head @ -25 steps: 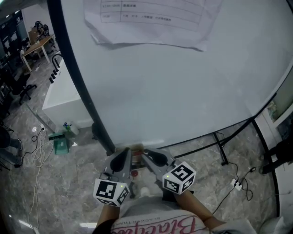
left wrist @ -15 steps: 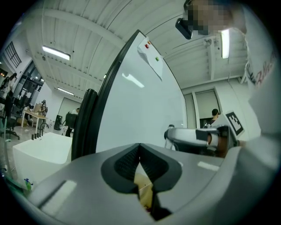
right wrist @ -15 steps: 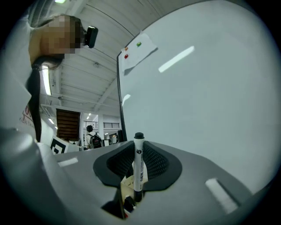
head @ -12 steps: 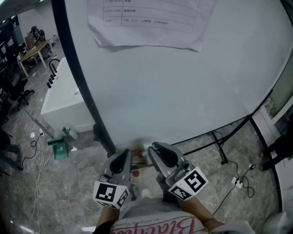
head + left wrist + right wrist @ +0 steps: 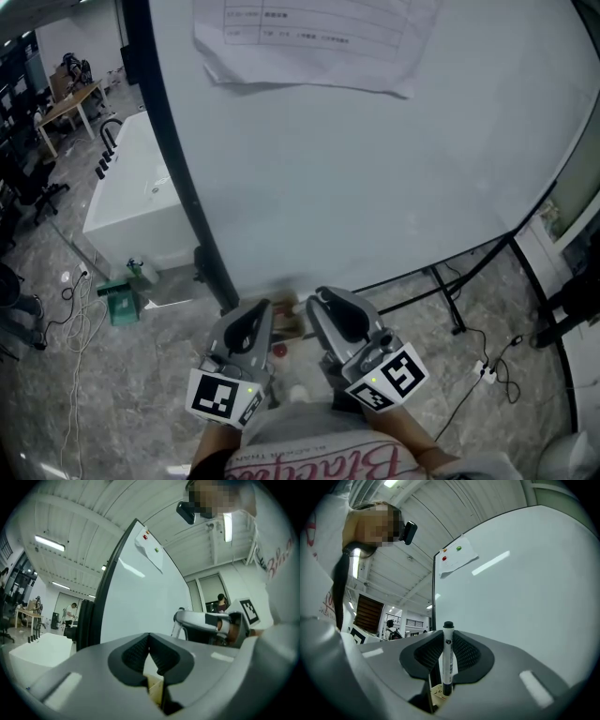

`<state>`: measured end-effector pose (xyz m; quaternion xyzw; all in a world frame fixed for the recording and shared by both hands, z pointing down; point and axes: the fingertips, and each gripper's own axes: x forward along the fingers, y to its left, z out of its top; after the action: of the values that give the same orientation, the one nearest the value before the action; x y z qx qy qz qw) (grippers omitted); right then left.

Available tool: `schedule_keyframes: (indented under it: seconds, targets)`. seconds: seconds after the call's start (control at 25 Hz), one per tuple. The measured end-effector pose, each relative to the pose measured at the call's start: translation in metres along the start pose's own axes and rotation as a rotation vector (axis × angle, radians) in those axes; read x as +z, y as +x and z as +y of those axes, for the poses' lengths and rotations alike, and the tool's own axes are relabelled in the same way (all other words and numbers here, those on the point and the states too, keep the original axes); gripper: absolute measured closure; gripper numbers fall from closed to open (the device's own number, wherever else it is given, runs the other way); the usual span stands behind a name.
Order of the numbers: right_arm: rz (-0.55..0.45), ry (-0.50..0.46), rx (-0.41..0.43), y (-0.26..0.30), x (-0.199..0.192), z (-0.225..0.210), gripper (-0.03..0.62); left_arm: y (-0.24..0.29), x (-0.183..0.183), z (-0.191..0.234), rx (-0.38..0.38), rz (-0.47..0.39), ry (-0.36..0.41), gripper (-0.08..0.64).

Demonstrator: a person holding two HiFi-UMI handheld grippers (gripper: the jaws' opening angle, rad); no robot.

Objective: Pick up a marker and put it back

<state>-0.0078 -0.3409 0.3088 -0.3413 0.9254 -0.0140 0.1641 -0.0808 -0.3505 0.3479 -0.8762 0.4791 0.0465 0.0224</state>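
Note:
A white marker (image 5: 447, 657) with a black cap stands upright between the pads of my right gripper (image 5: 446, 632), which is shut on it. In the head view the right gripper (image 5: 328, 302) points at the lower edge of the whiteboard (image 5: 375, 169), and the marker itself is hidden there. My left gripper (image 5: 258, 314) is just to its left; its jaws (image 5: 149, 641) meet with nothing between them. A small cardboard box (image 5: 289, 319) sits at the board's foot between the two grippers, with a red cap-like bit (image 5: 277, 351) near it.
A printed sheet (image 5: 309, 37) hangs at the top of the board, held by a red magnet (image 5: 444, 550) and a green one (image 5: 459, 548). The board's black frame (image 5: 178, 159) runs down the left. A white counter (image 5: 127, 202), a green object (image 5: 122, 302) and a power strip (image 5: 483, 375) are around.
My right gripper has shifted slightly right and turned, its marker cube now lower right. The left gripper has barely moved. The head view has tilted a little.

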Motion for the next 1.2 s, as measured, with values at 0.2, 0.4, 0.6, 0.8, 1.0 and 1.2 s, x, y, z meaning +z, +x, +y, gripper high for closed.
schedule_keyframes:
  seconds: [0.2, 0.4, 0.6, 0.8, 1.0, 1.2]
  targets:
    - [0.021, -0.007, 0.006, 0.0, -0.005, 0.001, 0.528, 0.002, -0.006, 0.003, 0.002, 0.006, -0.011, 0.56]
    - [0.124, -0.029, 0.012, 0.002, -0.031, -0.001, 0.528, 0.004, -0.006, 0.007, 0.013, -0.001, -0.02, 0.56]
    - [0.23, -0.011, 0.031, 0.007, -0.064, 0.0, 0.528, 0.004, -0.008, 0.012, 0.021, 0.004, -0.026, 0.56]
    - [0.331, 0.034, 0.016, 0.008, -0.098, -0.005, 0.528, 0.004, -0.009, 0.014, 0.022, 0.01, -0.026, 0.56]
    - [0.372, 0.125, -0.02, 0.003, -0.118, -0.012, 0.526, 0.005, -0.012, 0.013, 0.016, 0.025, -0.02, 0.56]
    - [0.413, 0.186, -0.019, 0.009, -0.132, -0.021, 0.526, 0.008, -0.014, 0.009, 0.004, 0.035, -0.008, 0.56]
